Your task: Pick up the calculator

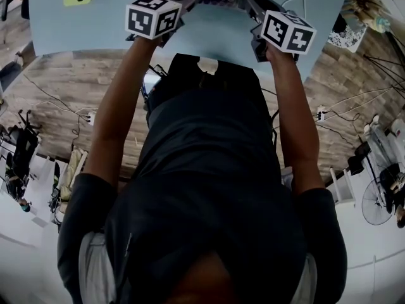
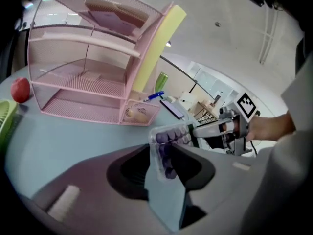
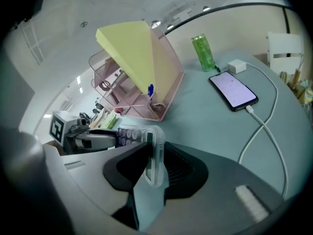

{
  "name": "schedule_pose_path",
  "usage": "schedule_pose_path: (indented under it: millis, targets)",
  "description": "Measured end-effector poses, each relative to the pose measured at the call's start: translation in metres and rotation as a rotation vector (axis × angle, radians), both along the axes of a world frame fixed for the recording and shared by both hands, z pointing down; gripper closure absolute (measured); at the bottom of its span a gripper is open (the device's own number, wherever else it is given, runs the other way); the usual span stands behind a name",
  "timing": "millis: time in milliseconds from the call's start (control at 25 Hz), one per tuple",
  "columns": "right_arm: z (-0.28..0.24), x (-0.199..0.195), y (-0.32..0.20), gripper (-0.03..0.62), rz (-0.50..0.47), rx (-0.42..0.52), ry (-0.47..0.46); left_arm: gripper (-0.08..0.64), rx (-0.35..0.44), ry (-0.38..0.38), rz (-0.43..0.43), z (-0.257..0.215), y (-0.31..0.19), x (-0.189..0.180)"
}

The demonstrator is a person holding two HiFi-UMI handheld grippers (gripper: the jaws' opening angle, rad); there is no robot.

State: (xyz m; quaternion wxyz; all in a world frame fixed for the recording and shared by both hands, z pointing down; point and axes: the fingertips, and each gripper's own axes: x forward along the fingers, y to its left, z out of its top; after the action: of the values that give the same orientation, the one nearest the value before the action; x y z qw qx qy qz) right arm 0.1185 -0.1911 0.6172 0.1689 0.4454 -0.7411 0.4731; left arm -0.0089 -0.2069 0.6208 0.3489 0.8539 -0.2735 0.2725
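Over pale-blue table (image 1: 95, 24), left tool (image 2: 164, 163) and right tool (image 3: 151, 166) each clamp the calculator (image 2: 172, 135).

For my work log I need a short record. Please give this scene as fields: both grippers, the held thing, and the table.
left gripper: shut on one end of the clear plastic calculator with round purple keys
right gripper: shut on its other end
on light blue table: pink wire-mesh rack, black smartphone, green can
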Motion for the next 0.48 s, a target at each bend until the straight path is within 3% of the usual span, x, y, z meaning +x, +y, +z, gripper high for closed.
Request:
schedule_pose_path:
  millis: [480]
  targets:
    - [-0.095, -0.019, -0.008, 0.492, -0.007, 0.210, 0.028, 0.370, 0.195, 0.070, -0.017, -0.093, -0.006, -0.021]
